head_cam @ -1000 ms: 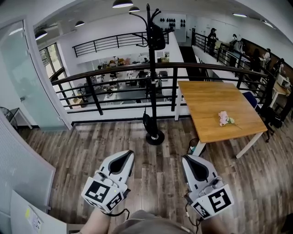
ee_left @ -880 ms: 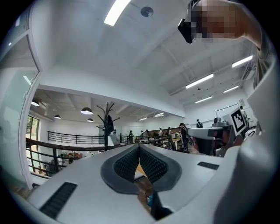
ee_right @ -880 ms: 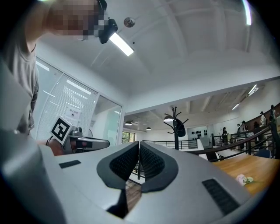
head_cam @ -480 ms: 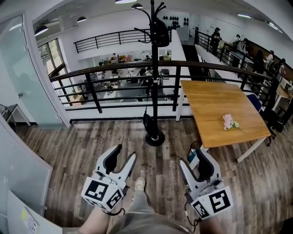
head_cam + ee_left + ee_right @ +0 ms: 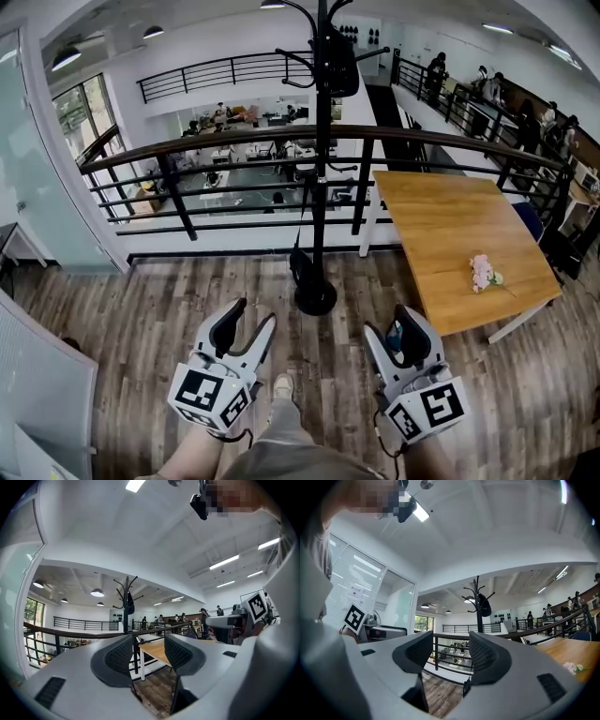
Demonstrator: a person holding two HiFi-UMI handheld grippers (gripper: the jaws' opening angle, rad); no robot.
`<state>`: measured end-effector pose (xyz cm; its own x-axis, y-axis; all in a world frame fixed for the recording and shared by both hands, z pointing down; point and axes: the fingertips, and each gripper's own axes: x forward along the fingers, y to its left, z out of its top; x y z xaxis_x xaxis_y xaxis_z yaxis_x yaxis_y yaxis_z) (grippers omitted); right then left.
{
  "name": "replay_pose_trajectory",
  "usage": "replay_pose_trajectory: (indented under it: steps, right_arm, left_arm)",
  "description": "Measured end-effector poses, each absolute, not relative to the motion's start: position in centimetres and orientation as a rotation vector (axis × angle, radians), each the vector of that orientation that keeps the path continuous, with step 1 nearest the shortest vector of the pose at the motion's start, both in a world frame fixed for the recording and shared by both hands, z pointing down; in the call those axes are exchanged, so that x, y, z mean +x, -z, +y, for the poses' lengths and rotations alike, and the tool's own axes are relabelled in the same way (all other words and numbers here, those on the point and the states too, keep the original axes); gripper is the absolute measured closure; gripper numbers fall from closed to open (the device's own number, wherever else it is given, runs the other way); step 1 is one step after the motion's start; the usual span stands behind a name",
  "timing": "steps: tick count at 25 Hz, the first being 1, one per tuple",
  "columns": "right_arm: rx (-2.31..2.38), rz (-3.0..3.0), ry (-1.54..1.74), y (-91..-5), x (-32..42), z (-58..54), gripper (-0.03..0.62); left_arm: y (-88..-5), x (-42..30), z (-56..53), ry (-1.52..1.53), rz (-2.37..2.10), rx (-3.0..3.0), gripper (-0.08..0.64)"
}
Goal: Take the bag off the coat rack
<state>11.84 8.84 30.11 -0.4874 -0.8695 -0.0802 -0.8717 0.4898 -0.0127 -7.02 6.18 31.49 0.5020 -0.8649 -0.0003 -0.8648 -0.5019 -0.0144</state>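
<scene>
- Left gripper point(image 5: 248, 323): held low in front of the person, jaws pointing forward over the wooden floor point(image 5: 141, 309). Its 2 jaws stand wide apart with nothing between the pads; only the room beyond shows in the gap.
- Right gripper point(image 5: 394, 328): level with the left gripper and well apart from it. Its 2 jaws are likewise spread wide, and nothing is held.
- Coat rack point(image 5: 320, 169): a black pole on a round base, standing ahead of both grippers and roughly on the line between them, slightly nearer the right one's side. Neither gripper touches it.
- Bag point(image 5: 341, 66): a dark bag hanging from a hook at the top of the coat rack, far ahead of and well above both grippers. In the left gripper view it appears above the left jaw; in the right gripper view it appears above the right jaw.
- Small dark item point(image 5: 300, 267): hangs low beside the pole, just above the base, ahead of the left gripper's jaw tips.
- Railing point(image 5: 234, 141): a black rail running across the scene behind the coat rack, beyond both grippers.
- Table point(image 5: 450, 216): a wooden top ahead of and to the right of the right gripper.
- Pink flowers point(image 5: 484, 272): lie on the table near the edge closest to the right gripper.
- Shoe point(image 5: 284, 382): the person's foot on the floor, between and just behind the 2 grippers.
</scene>
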Motion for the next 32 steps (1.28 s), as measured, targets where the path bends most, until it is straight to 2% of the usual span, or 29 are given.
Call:
replay_pose_trajectory:
  steps: [17, 32]
  right_arm:
    - [-1.749, 2.621, 0.139, -34.5, 6.3, -18.0, 0.356]
    - [-1.893, 2.628, 0.232, -38.6, 5.1, -28.9, 0.356]
  left_arm:
    - [-34.7, -12.0, -20.5, 0.166, 1.470, -2.824, 0.330]
    - [-38.0, -11.7, -30.9, 0.305, 1.405, -2.822, 0.330]
